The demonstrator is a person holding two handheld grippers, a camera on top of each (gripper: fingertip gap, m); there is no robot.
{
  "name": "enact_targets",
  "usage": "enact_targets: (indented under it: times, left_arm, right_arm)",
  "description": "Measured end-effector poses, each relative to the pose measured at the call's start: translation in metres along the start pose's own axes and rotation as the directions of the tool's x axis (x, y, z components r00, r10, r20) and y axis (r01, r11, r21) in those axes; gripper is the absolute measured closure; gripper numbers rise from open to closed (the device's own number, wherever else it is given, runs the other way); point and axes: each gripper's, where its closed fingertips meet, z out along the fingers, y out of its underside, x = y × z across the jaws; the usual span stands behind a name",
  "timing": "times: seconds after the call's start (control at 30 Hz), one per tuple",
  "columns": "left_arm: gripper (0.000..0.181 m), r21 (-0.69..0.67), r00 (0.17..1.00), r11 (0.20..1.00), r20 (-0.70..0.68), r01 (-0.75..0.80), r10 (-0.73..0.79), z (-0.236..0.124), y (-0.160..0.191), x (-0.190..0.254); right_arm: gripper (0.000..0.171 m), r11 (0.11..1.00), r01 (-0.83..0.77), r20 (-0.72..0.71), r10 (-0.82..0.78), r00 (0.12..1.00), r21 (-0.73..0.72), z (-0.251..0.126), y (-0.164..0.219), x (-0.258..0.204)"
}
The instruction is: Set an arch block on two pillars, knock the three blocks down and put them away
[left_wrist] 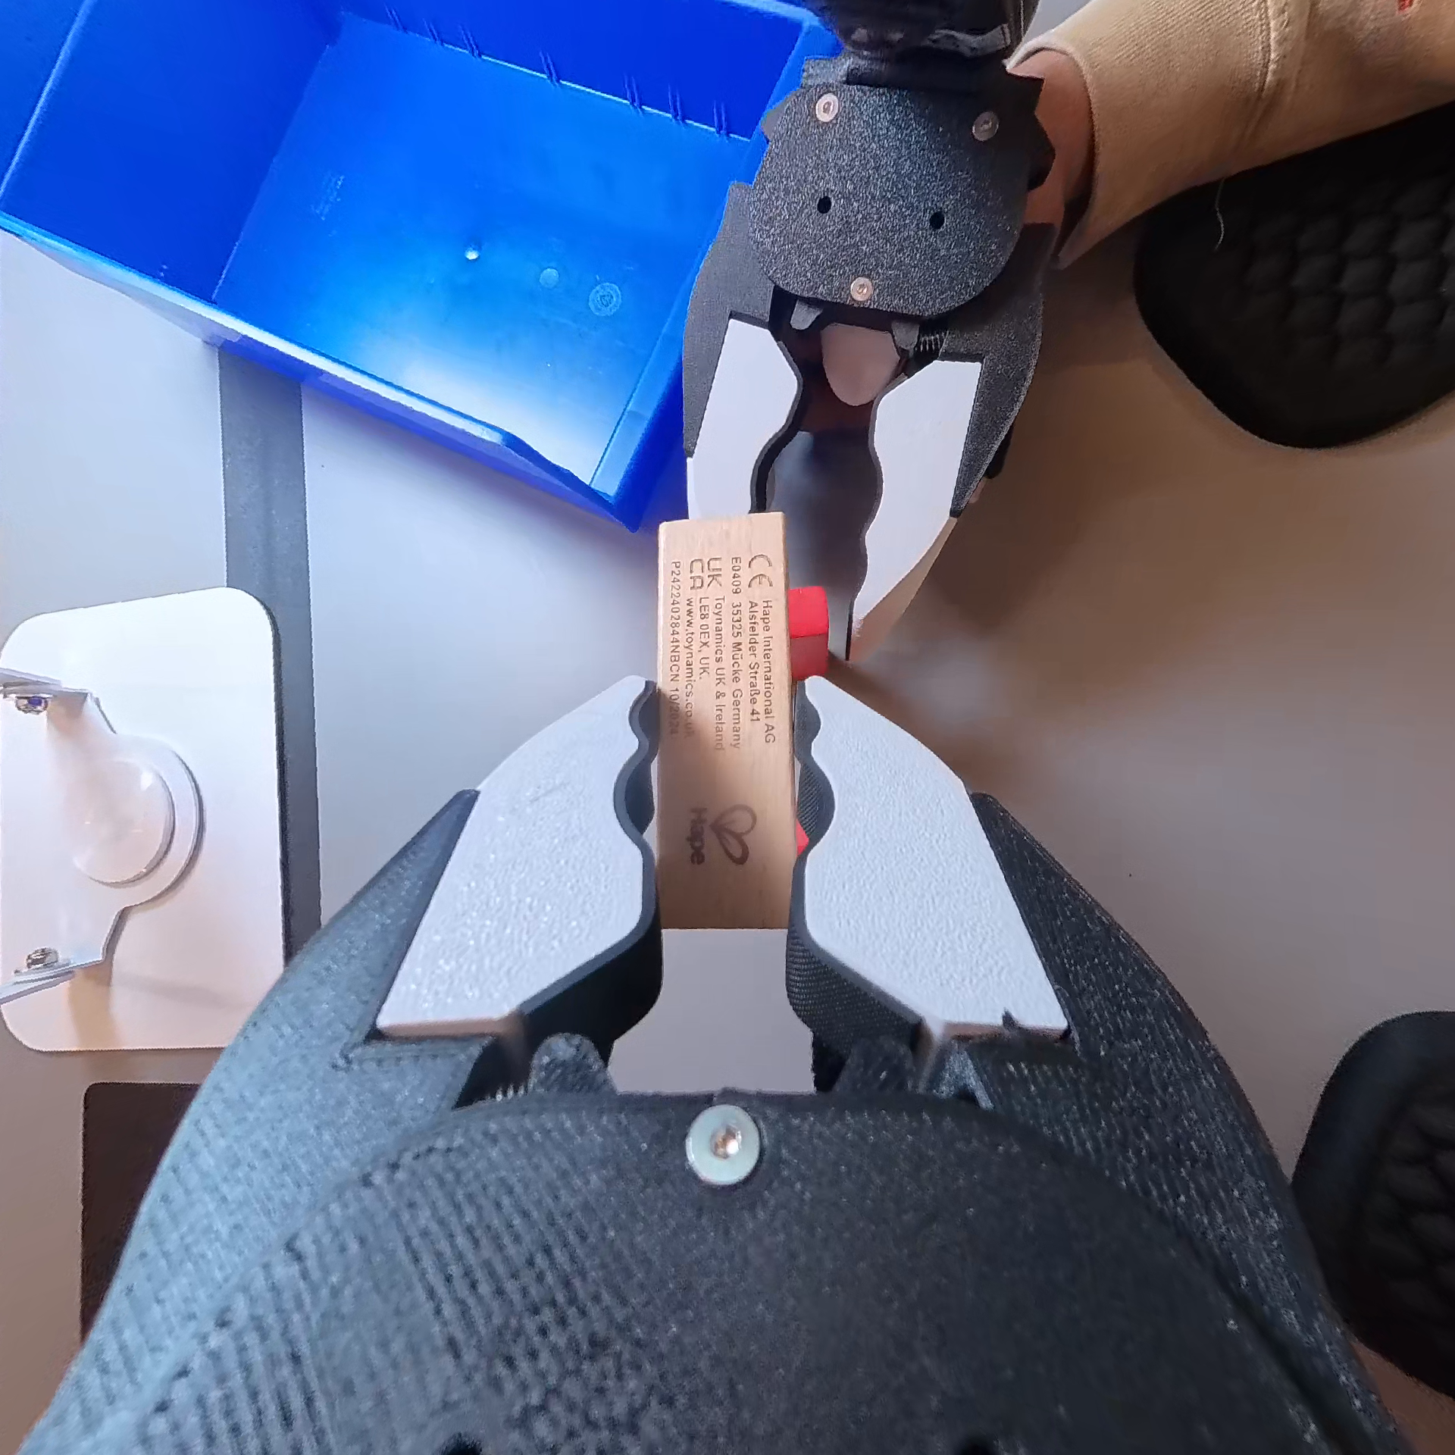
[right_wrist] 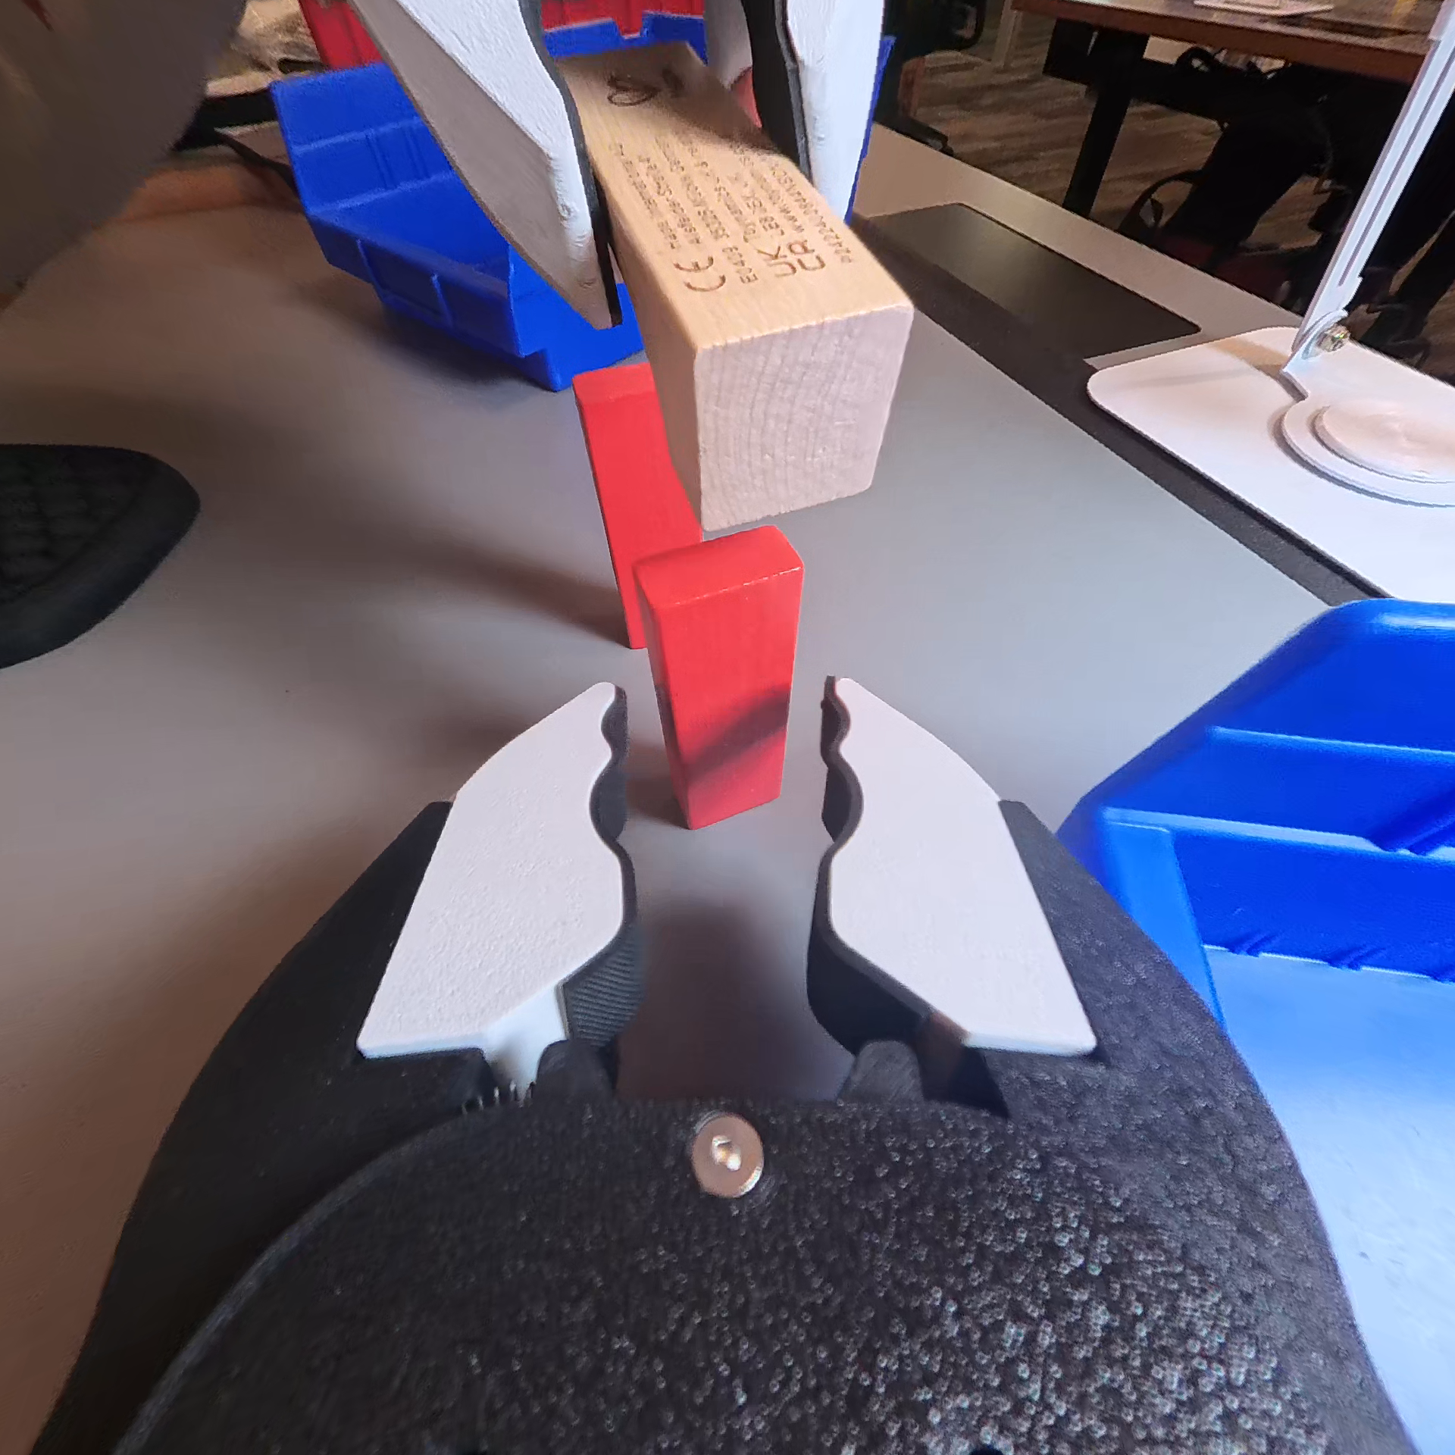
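While the left claw (left_wrist: 724,708) grips the stiff, light wooden block (left_wrist: 723,724) by its long sides above two red pillars (right_wrist: 720,677), the right claw (right_wrist: 724,708) stands released, empty.

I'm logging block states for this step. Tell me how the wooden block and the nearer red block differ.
The wooden block is bare pale wood bearing print; the nearer red block is painted red. The wooden block is held in the air, lying lengthwise, clamped by the left gripper; the red block stands upright on the table, ungripped, before the open right gripper. Both are squared-off bars.
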Motion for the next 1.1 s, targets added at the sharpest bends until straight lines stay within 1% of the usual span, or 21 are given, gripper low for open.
enact_targets:
  times: [0.37,0.53,1.1]
  left_arm:
    - [0.147,0.070,0.999,0.997,0.005,0.040,-0.040,0.007,0.011,0.002]
    - [0.147,0.093,0.999,0.995,0.006,0.041,-0.042,0.009,0.012,0.003]
    - [0.147,0.106,0.999,0.994,0.000,0.038,-0.038,0.012,0.013,0.006]
  right_arm:
    - [0.113,1.000,-0.003,-0.002,0.003,1.000,0.012,-0.006,-0.002,-0.001]
    - [0.112,1.000,-0.006,-0.004,0.006,1.000,0.014,-0.007,-0.002,-0.001]
    - [0.109,1.000,-0.009,-0.004,0.009,1.000,0.010,-0.008,0.000,-0.001]
